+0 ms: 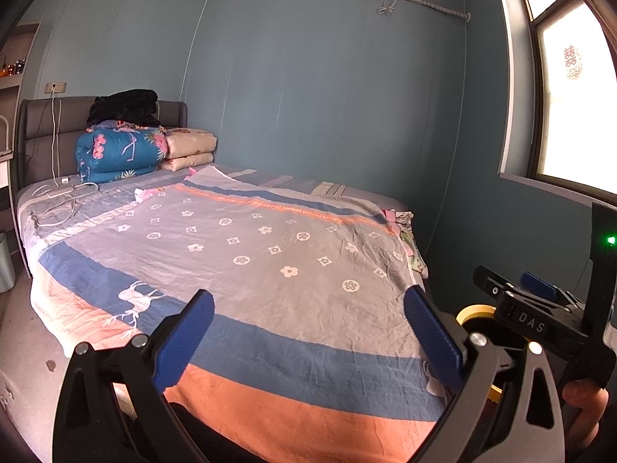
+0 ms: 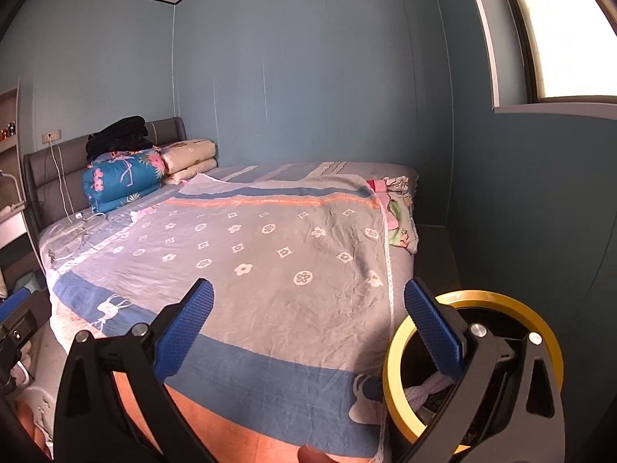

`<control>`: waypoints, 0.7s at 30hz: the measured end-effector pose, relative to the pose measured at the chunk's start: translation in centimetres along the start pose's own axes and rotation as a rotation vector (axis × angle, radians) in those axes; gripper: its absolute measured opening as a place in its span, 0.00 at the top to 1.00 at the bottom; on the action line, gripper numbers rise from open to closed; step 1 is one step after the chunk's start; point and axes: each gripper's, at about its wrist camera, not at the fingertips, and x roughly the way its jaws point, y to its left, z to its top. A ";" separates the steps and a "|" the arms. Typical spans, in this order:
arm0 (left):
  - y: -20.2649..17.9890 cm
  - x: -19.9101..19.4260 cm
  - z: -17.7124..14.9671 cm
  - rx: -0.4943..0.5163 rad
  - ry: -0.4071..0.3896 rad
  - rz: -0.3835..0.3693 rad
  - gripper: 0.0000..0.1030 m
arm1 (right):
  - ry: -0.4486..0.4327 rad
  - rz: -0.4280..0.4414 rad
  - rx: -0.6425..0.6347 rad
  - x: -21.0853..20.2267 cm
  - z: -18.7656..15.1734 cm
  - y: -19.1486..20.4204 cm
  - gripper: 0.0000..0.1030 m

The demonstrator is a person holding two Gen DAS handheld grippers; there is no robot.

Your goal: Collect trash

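A round trash bin with a yellow rim (image 2: 397, 359) and black liner stands on the floor at the bed's foot corner, with crumpled white paper (image 2: 424, 389) inside. Its rim also shows in the left wrist view (image 1: 472, 312). My left gripper (image 1: 308, 312) is open and empty above the bedspread (image 1: 270, 270). My right gripper (image 2: 308, 308) is open and empty, its right finger (image 2: 432, 328) over the bin's mouth. The right gripper's body (image 1: 540, 308) shows at the right of the left wrist view.
The bed (image 2: 270, 254) fills the middle, with folded quilts (image 1: 119, 150), black clothes (image 1: 123, 108) and white charger cables (image 1: 61, 196) near the headboard. Blue walls stand behind and to the right, with a window (image 1: 570, 108). A pale bin (image 1: 5, 262) stands on the floor at left.
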 end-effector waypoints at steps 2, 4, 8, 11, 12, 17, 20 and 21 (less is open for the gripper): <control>0.0 0.1 -0.2 -0.001 0.007 0.006 0.08 | 0.015 0.003 0.006 0.3 0.0 -0.1 0.08; 0.0 0.1 -0.3 -0.002 0.008 0.009 0.08 | 0.028 0.002 0.020 0.6 -0.1 -0.4 0.08; 0.1 0.1 -0.4 -0.008 0.006 0.006 0.08 | 0.034 0.000 0.032 0.8 -0.4 -0.8 0.08; 0.1 0.1 -0.4 -0.010 0.006 0.003 0.08 | 0.034 0.002 0.033 0.9 -0.5 -0.8 0.08; 0.1 0.1 -0.4 -0.012 0.007 0.002 0.08 | 0.034 0.002 0.033 0.8 -0.6 -0.7 0.08; 0.0 0.0 -0.4 -0.007 0.001 0.005 0.08 | 0.036 0.003 0.028 0.9 -0.7 -0.5 0.08; -0.1 -0.1 -0.4 -0.004 -0.004 0.004 0.08 | 0.043 0.002 0.028 1.0 -0.8 -0.4 0.08; -0.2 -0.2 -0.3 -0.003 -0.006 0.005 0.08 | 0.044 0.002 0.029 1.0 -0.8 -0.4 0.08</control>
